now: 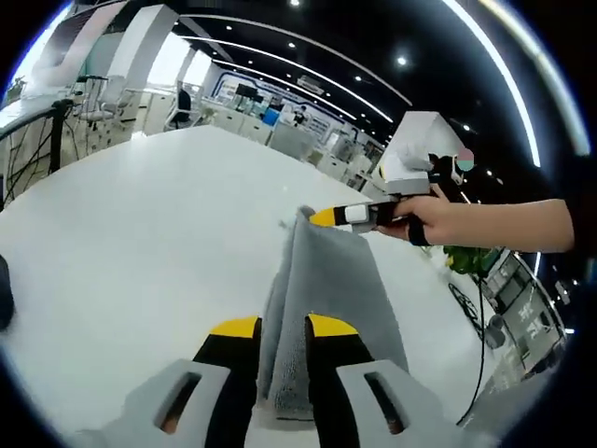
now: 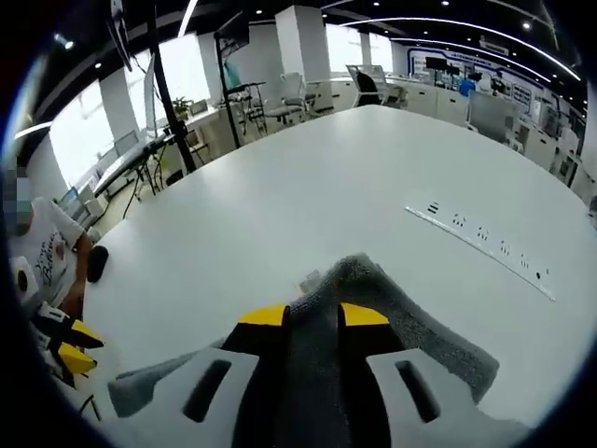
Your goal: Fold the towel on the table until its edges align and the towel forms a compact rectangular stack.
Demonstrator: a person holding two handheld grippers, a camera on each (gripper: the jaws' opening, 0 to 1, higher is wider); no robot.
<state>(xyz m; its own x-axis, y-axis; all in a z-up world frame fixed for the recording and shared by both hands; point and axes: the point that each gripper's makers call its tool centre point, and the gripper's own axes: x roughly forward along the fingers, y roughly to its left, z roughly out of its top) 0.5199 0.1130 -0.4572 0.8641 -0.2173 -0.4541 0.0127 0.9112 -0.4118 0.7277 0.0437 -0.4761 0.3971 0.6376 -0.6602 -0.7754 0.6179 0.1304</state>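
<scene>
The grey towel (image 1: 322,280) hangs stretched above the white table (image 1: 140,233) between both grippers. In the left gripper view my left gripper (image 1: 283,327) is shut on one end of it, the cloth pinched between the yellow-tipped jaws. The towel runs up to my right gripper (image 1: 328,217), held by a person's hand (image 1: 457,224) and shut on the far corner. In the right gripper view the right gripper (image 2: 312,315) clamps a bunched fold of towel (image 2: 429,341). The left gripper (image 2: 67,343) shows at the lower left edge.
A long inset strip with markings (image 2: 485,241) lies across the table (image 2: 308,187) to the right. A small dark object (image 2: 96,263) sits near the table's left edge, and another dark shape (image 1: 5,294) at the left. Desks and chairs (image 2: 280,103) stand beyond the table.
</scene>
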